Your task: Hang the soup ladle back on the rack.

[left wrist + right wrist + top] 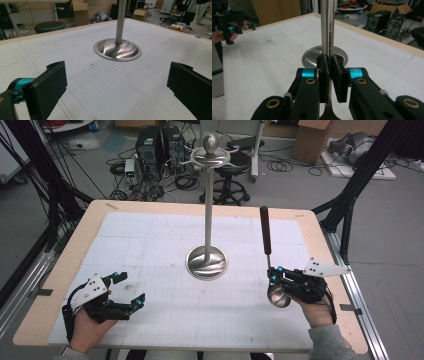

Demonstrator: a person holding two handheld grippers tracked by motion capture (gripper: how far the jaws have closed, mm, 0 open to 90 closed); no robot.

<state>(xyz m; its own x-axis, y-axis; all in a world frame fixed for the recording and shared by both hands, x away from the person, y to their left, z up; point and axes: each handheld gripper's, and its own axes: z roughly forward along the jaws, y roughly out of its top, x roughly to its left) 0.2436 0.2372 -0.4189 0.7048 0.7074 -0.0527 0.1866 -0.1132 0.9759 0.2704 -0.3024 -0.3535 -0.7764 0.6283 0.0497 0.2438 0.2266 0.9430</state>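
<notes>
High view first: I see my right hand low at the table's near right corner, wrist level, its right gripper (274,275) pointing toward the stand (207,261). Its jaws are pinched tight on the metal shaft of a ladle (267,255). That ladle stands nearly upright, dark handle up, bowl down just above the mat (150,235), well right of the stand's base. My left gripper (131,291) rests at the near left, spread wide with nothing between its jaws.
</notes>
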